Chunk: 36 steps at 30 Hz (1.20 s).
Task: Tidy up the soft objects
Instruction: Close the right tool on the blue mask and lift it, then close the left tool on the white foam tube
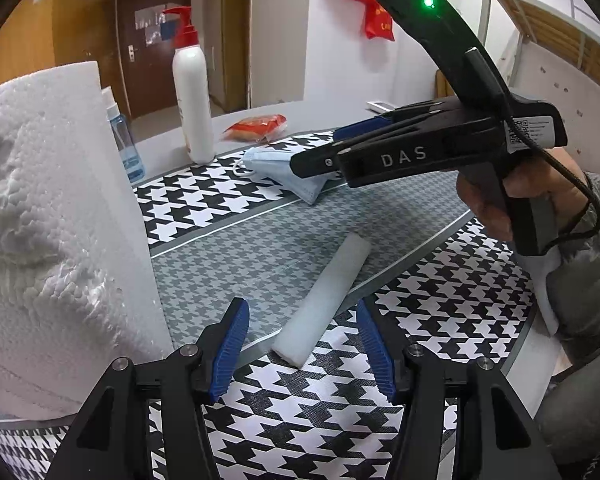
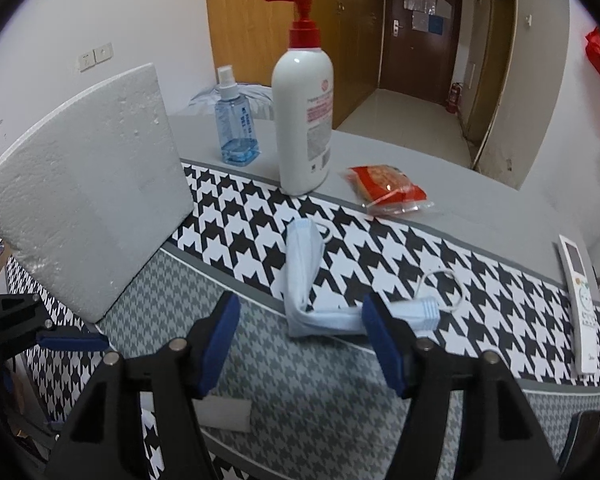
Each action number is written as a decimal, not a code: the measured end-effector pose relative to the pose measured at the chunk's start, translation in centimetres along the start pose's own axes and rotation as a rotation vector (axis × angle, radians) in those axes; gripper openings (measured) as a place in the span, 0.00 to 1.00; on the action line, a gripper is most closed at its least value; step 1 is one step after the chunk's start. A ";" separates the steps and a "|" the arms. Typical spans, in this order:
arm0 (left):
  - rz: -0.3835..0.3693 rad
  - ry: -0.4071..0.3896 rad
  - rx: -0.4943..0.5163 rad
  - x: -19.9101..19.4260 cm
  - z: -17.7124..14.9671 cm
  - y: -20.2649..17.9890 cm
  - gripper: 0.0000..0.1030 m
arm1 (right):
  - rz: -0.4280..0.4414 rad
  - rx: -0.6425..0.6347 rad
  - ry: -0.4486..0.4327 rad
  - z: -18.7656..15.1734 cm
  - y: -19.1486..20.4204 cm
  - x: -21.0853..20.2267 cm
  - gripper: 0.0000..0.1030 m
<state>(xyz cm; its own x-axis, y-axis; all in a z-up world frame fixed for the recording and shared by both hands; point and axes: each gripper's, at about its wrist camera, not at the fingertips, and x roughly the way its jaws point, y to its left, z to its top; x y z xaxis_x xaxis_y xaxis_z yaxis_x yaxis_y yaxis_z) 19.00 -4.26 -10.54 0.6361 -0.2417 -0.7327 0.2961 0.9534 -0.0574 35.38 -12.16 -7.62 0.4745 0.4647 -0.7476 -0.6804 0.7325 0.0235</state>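
The mask (image 2: 304,280) lies folded at mid-frame in the right wrist view, on the checked cloth (image 2: 420,248), its near fold just ahead of your right gripper (image 2: 300,344), whose fingers stand apart with nothing between them. One ear loop (image 2: 440,284) trails right. You look set to take the mask: come down over the thick folded corner, not the loop, so the layers pinch together and do not slide.

The foam bar (image 1: 324,300) lies at lower centre of the left wrist view, its near end between the spread fingers of your left gripper (image 1: 304,344) and seemingly untouched. Grip it lightly; it will likely dent.

The foam block (image 1: 60,220) stands on edge at the left of that view, close by; mind you do not tip it.

Containers: the pump bottle (image 2: 304,112) and the spray bottle (image 2: 236,120) stand upright at top centre on the desk (image 2: 440,168). The spray bottle holds blue-tinted liquid; the pump bottle is opaque. I see no bin or tray for the soft things.
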 end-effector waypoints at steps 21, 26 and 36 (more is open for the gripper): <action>-0.007 0.007 0.028 0.7 0.3 -0.6 0.56 | -0.001 0.000 0.014 -1.5 -0.4 -1.1 0.12; -0.014 0.032 0.069 1.6 0.7 -1.3 0.56 | 0.005 0.015 -0.016 -2.1 -0.6 -3.2 0.12; -0.011 0.098 0.106 3.1 0.4 -0.8 0.49 | 0.001 0.056 -0.061 -3.4 -1.2 -5.9 0.12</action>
<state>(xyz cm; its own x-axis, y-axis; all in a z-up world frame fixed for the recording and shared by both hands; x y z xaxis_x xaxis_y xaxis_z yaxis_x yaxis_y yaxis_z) 21.02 -5.85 -12.48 0.5609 -0.2283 -0.7957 0.3799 0.9250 0.0024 31.53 -17.46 -5.45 0.5086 0.4936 -0.7055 -0.6491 0.7581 0.0624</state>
